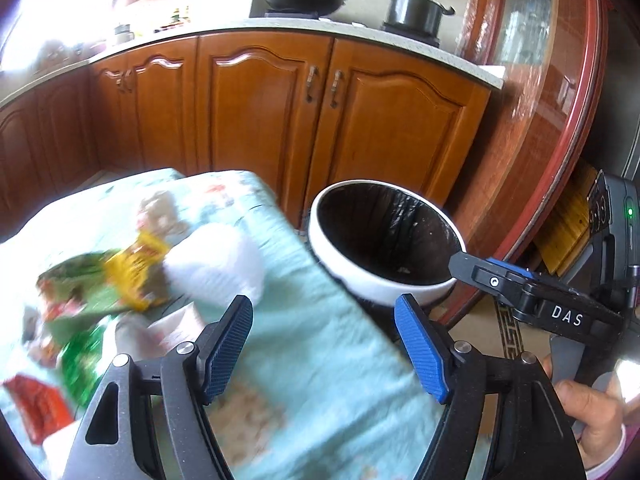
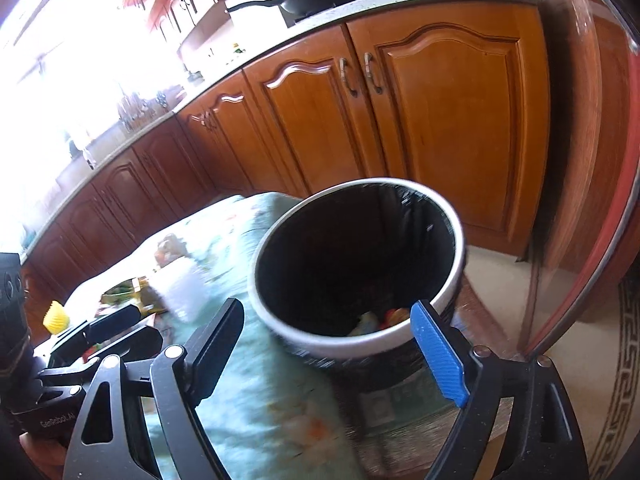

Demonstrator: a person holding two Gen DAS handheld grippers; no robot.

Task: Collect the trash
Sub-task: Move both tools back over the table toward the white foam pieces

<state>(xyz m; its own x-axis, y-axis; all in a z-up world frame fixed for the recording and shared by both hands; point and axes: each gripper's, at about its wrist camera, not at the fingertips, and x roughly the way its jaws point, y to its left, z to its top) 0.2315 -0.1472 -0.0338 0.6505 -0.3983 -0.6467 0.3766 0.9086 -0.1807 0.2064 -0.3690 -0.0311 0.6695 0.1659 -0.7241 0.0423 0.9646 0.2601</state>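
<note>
A table under a pale green patterned cloth (image 1: 320, 360) is standing before brown wooden kitchen cabinets (image 1: 260, 108). Crumpled colourful wrappers (image 1: 132, 280) are lying on it. Beside it, the round white bin with black liner (image 2: 360, 264) is holding some trash. The left gripper (image 1: 324, 344) and right gripper (image 2: 328, 348) are spreading wide, holding nothing.

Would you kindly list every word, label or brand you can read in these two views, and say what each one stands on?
"DAS": white letters on the right gripper, seen from the left wrist.
"GenRobot.AI": white print on the left gripper, seen from the right wrist.
Printing on the yellow wrapper, green wrapper and red packet: too blurred to read.
</note>
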